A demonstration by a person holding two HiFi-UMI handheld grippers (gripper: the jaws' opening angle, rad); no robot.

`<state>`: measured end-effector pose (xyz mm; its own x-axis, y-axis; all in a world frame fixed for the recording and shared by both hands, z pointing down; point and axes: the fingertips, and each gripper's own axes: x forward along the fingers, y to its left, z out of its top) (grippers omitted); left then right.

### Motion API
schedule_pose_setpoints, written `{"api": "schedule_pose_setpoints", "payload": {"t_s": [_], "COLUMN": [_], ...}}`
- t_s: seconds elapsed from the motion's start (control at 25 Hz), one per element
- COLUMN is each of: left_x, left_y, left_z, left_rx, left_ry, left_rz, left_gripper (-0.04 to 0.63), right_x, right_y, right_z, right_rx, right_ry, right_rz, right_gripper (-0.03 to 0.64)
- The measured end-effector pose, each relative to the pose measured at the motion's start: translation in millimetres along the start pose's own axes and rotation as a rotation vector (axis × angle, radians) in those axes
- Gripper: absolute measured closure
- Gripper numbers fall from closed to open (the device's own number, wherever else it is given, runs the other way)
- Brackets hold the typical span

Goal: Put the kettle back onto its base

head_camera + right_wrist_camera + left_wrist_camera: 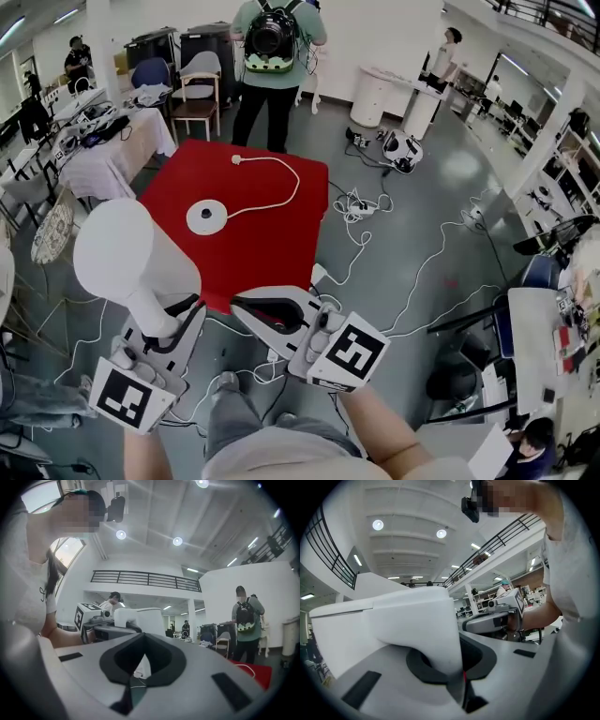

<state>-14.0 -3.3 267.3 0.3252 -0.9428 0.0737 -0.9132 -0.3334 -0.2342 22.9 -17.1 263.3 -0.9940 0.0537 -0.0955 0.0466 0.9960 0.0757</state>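
The smooth white plastic kettle (127,258), round white kettle base (206,217) and white cord (281,183) contrast with the plain red square tabletop (272,253). The grey left gripper (173,319) and grey right gripper (246,305) each bear 1 black-and-white marker cube. The glossy floor (422,216) is grey.

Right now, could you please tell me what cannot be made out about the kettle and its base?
1) Inside of the kettle: no view looks into it.
2) The base, left gripper view: blocked by the kettle gripped in the left tongs.
3) The base, right gripper view: unseen; only a corner of the red table shows past the right tongs.
4) The base's centre contact, head view: too small.
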Motion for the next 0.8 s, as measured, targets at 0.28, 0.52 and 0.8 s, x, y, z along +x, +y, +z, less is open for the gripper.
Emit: {"api": "schedule_pose_setpoints", "payload": {"t_s": [0.28, 0.52, 0.8], "left_x": [32, 52, 77], "left_y": [59, 113, 169], "left_z": [-27, -55, -88], "left_rx": [-0.022, -0.024, -0.035], "left_ry": [-0.001, 0.024, 0.015], "left_rz": [-0.093, -0.188, -0.311], "left_gripper": [0.557, 0.557, 0.557], "right_x": [51, 102, 146], "right_y": [-52, -91, -128], "right_z": [-17, -33, -56], "right_rx": [0.023, 0.021, 0.034], "right_ry": [0.02, 0.032, 0.034], "right_rz": [-0.062, -0.13, -0.246], "right_gripper": [0.609, 0.609, 0.609]}}
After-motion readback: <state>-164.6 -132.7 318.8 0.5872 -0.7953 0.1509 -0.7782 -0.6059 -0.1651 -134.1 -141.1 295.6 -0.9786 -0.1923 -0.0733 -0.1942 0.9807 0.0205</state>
